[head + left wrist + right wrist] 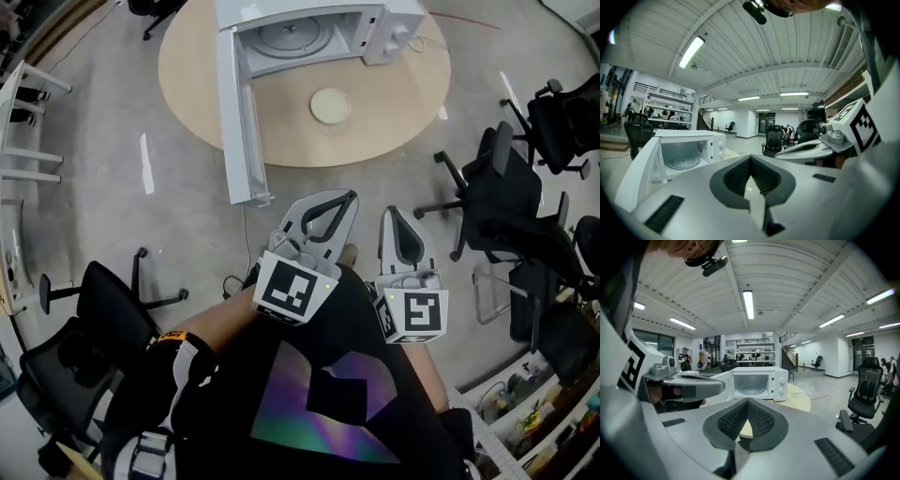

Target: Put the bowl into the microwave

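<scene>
A cream, shallow bowl (330, 106) sits on the round wooden table (394, 103) in the head view, just in front of the white microwave (309, 33). The microwave's door (239, 112) is swung wide to the left and its glass turntable (291, 36) is bare. Both grippers are held low near my body, over the floor and short of the table. My left gripper (352, 195) is shut with nothing in it, and so is my right gripper (389, 210). The microwave (686, 152) shows left of my left gripper (750, 157). It (757, 383) stands straight beyond my right gripper (747, 400). The bowl is hidden in both gripper views.
Black office chairs (516, 206) crowd the floor to the right of the table, and another (103, 328) stands at the lower left. A white frame (23, 141) lines the left edge. A cable (246, 234) lies on the floor below the door.
</scene>
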Action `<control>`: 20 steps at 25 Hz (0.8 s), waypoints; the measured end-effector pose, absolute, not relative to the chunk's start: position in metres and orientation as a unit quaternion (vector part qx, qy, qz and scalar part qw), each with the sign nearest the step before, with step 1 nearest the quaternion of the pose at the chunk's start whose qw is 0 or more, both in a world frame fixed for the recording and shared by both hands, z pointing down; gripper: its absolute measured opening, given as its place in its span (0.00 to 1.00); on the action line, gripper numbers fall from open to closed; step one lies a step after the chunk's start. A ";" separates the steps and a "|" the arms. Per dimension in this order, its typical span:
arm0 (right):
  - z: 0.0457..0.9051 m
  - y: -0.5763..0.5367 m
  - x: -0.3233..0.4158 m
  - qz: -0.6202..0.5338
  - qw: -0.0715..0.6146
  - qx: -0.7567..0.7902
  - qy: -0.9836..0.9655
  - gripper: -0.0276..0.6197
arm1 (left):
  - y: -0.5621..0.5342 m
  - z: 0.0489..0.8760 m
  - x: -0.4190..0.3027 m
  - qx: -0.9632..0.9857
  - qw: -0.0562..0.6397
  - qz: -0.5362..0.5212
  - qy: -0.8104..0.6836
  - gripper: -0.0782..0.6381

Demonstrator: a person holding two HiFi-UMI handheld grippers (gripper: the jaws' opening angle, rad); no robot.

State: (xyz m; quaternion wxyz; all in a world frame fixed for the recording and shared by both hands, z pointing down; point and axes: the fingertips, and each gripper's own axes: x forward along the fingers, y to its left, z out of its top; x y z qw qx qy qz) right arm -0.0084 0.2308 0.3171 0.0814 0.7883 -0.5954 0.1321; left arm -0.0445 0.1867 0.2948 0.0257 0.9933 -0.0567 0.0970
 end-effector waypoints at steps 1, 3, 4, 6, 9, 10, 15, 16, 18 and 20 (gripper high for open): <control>0.316 0.231 -0.003 0.130 0.081 0.781 -0.605 0.06 | 0.188 0.296 -0.040 0.992 0.033 0.102 -0.070 0.17; 0.316 0.231 0.007 0.128 0.080 0.768 -0.623 0.06 | 0.190 0.298 -0.033 0.989 0.041 0.110 -0.095 0.17; 0.315 0.232 0.012 0.126 0.079 0.762 -0.630 0.07 | 0.190 0.298 -0.030 0.987 0.042 0.111 -0.106 0.17; 0.314 0.234 0.020 0.124 0.077 0.750 -0.645 0.06 | 0.194 0.297 -0.024 0.984 0.047 0.109 -0.129 0.17; 0.312 0.236 0.030 0.121 0.071 0.731 -0.668 0.07 | 0.200 0.295 -0.018 0.980 0.045 0.109 -0.163 0.17; 0.311 0.236 0.032 0.120 0.069 0.723 -0.677 0.07 | 0.202 0.295 -0.017 0.978 0.043 0.110 -0.173 0.17; 0.314 0.242 0.035 0.117 0.064 0.690 -0.712 0.07 | 0.213 0.298 -0.016 0.967 0.044 0.117 -0.221 0.17; 0.315 0.245 0.035 0.117 0.062 0.685 -0.717 0.07 | 0.216 0.300 -0.016 0.965 0.046 0.118 -0.230 0.17; 0.316 0.250 0.039 0.116 0.060 0.676 -0.725 0.07 | 0.222 0.301 -0.015 0.961 0.044 0.120 -0.246 0.17; 0.318 0.253 0.043 0.116 0.057 0.669 -0.732 0.07 | 0.226 0.302 -0.014 0.957 0.040 0.121 -0.259 0.17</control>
